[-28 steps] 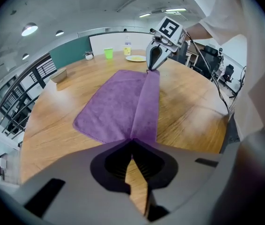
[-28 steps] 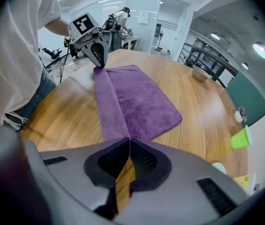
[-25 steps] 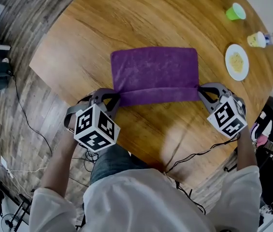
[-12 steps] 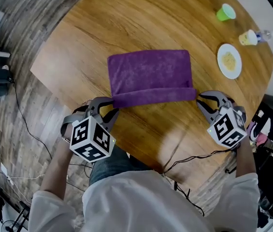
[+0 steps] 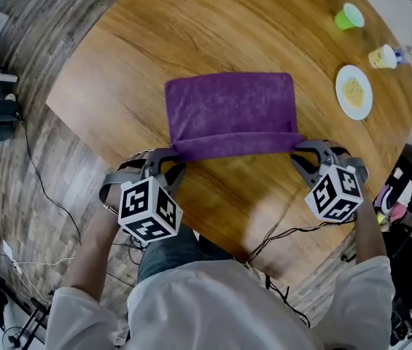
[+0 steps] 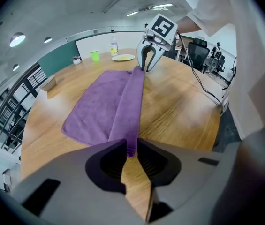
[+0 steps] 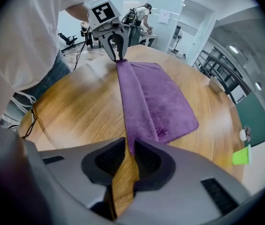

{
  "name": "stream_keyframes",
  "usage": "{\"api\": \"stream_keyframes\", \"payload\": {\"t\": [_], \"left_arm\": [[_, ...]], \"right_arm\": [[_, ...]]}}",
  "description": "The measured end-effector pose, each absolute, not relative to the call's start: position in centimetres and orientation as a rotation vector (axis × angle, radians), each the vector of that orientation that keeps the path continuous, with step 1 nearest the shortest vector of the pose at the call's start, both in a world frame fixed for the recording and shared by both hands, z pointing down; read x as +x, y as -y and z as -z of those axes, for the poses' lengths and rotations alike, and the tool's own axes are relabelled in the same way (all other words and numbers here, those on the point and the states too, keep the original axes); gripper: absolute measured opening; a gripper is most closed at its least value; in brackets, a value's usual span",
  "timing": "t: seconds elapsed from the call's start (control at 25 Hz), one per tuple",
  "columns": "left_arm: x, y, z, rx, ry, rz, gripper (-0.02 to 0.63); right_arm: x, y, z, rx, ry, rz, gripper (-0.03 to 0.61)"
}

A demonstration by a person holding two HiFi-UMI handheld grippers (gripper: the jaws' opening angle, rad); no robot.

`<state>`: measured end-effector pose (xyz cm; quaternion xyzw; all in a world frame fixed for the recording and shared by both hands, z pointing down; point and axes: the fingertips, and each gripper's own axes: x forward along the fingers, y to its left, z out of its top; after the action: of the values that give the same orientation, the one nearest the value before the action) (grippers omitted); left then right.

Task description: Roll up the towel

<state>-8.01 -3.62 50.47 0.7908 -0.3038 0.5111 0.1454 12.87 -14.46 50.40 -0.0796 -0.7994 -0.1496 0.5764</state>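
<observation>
A purple towel [image 5: 231,104] lies flat on the round wooden table [image 5: 147,42], its near edge turned over into a narrow fold [image 5: 235,146]. My left gripper [image 5: 170,157] is at the fold's left end. In the left gripper view its jaws [image 6: 131,151] have just been closing, and the fold's end [image 6: 131,125] is pinched between the tips. My right gripper [image 5: 299,149] is at the right end. Its jaws [image 7: 130,149] have opened slightly within the last second, and the towel [image 7: 155,102] fills the narrow gap between them. Each gripper view shows the other gripper at the far end of the fold.
A green cup [image 5: 351,17], a pale yellow cup [image 5: 386,57] and a white plate with food [image 5: 354,92] stand at the table's far right. Black cables [image 5: 278,232] hang over the near table edge beside my right arm. Chairs and gear stand around the table.
Both grippers let go of the fold and drew back towards me, then came forward again onto its two ends. The towel has stayed in place.
</observation>
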Motion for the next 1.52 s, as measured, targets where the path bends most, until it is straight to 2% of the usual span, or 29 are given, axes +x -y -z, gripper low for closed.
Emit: {"api": "stream_keyframes", "payload": {"t": [0.52, 0.6, 1.52], "left_arm": [[-8.4, 3.7, -51.3, 2.302, 0.789, -1.556, 0.044], [-8.5, 3.7, -51.2, 2.302, 0.788, -1.555, 0.035], [-7.5, 0.1, -49.3, 2.259, 0.791, -1.428, 0.018]], "right_arm": [[12.6, 14.5, -51.4, -0.206, 1.859, 0.320, 0.055], [12.5, 14.7, -51.3, -0.195, 1.857, 0.335, 0.017], [14.6, 10.5, -48.3, -0.163, 1.917, 0.183, 0.011]]}}
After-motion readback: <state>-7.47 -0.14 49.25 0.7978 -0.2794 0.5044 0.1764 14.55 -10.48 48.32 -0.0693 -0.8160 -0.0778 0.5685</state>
